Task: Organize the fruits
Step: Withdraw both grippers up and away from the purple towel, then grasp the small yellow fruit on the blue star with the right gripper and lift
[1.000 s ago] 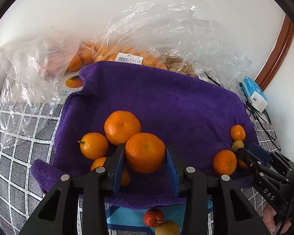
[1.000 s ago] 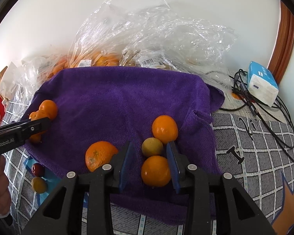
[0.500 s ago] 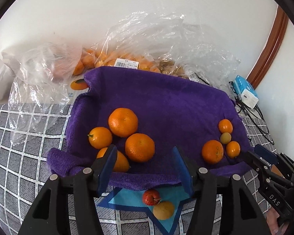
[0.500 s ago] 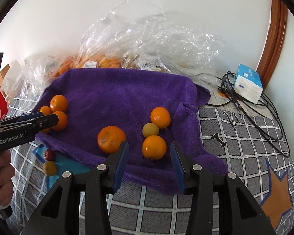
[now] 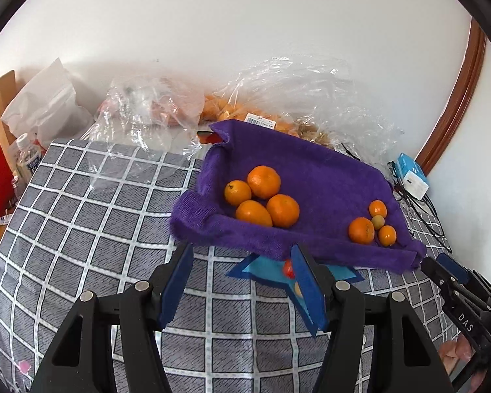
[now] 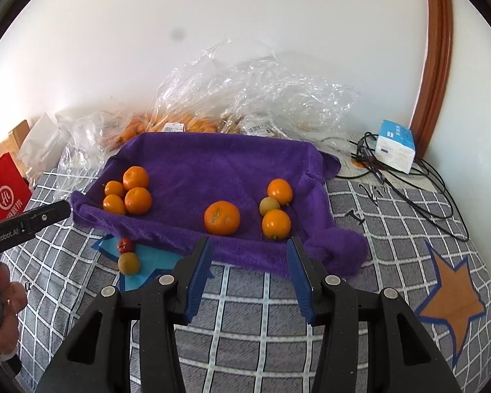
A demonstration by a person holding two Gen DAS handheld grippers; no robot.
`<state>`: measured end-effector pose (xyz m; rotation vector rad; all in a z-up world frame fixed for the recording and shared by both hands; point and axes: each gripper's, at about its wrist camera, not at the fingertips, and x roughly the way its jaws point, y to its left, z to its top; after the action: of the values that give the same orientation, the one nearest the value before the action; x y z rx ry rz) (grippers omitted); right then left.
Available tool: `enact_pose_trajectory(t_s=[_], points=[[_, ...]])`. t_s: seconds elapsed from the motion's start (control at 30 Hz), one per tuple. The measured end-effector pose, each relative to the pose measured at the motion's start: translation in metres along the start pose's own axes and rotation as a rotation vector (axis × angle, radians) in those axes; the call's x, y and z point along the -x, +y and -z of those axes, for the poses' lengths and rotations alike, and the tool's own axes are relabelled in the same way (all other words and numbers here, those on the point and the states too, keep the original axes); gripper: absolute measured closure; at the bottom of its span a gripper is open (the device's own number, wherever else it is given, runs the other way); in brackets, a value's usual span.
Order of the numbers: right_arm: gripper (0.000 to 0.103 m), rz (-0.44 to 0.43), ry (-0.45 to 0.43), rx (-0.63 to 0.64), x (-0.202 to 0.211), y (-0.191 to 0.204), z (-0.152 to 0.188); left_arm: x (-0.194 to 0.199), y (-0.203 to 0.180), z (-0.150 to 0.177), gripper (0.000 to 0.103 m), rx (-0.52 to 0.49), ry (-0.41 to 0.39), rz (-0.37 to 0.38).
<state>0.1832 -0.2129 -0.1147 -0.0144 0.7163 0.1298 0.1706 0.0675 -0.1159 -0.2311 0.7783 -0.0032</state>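
Fringing the purple towel (image 6: 212, 163), checked bedspread (image 6: 245, 327) lies bare beneath both grippers.

Fuzzy matt purple towel (image 6: 212, 167) holds glossy dimpled oranges (image 6: 221, 217); crinkly clear plastic bags (image 6: 255, 98) behind; woven checked bedspread (image 6: 245, 311) beneath

Each gripper is black plastic with two arms shaped like big triangles with holes cut in them. The left gripper (image 5: 242, 281) has flat blue pads on the inside of its fingers (image 5: 176, 281) and round silver screws on top. The right gripper (image 6: 249, 273) looks the same. Seen from its camera, at nine o'clock, the left one's side has white letters, maybe "GenRobot.AI". The other side reads "DAS".
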Motion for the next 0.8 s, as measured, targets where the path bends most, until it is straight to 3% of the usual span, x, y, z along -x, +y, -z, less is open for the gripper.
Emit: enact_pose_trajectory(t_s=[0.13,0.53,0.63,0.8], points=[[0.056,0.028,0.014,-0.021,0.004,0.006,0.011,0.008,0.018,0.014,0.043,0.013,0.005,-0.021],[0.056,-0.115,0.098,0.002,-0.013,0.048,0.035,-0.004,0.066,0.040,0.043,0.015,0.085,-0.083],[0.061,-0.136,0.102,0.029,-0.021,0.064,0.037,-0.009,0.075,0.041,0.047,0.017,0.103,-0.095],[0.065,-0.184,0.098,0.054,-0.035,0.085,0.031,-0.012,0.086,0.041,0.048,0.024,0.078,-0.096]])
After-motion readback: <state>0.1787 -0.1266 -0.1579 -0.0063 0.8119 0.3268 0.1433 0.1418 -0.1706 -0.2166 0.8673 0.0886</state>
